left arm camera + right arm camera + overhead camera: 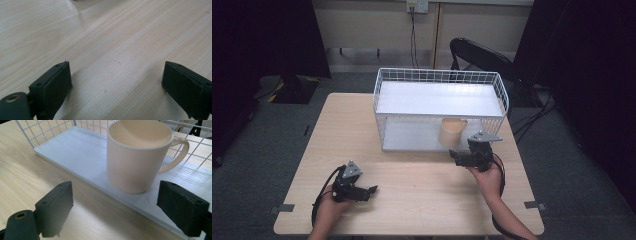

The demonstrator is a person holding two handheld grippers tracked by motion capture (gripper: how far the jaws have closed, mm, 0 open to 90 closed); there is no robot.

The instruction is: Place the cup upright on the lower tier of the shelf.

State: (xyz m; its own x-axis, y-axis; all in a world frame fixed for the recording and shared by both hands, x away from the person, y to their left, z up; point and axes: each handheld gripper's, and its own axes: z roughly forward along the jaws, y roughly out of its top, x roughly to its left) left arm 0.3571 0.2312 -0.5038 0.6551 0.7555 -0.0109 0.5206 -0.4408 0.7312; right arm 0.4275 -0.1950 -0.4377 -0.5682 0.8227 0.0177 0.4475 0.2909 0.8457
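We work at a pale wooden worktop (412, 185) standing on grey carpet, with a dark folding chair (479, 55) at the far right and a wall socket with a cable behind it. At the far middle of the worktop sits a white wire rack (439, 107) with two white shelves, open towards us. The cream mug (452, 132) stands upright on the lower shelf (82, 155), near its front edge and towards the right end of the rack. Its long axis runs straight up, mouth open to the top, and in the right gripper view its handle (176, 155) sticks out to the right, along the shelf. Our right hand-held gripper (453, 155) hovers just in front of the shelf edge, close to the mug, with its jaws spread wide and nothing between them; the mug stands free beyond the pads. Our left hand-held gripper (371, 190) rests low over the near left part of the worktop, well apart from the rack, pointing right, jaws also wide with bare wood between them.
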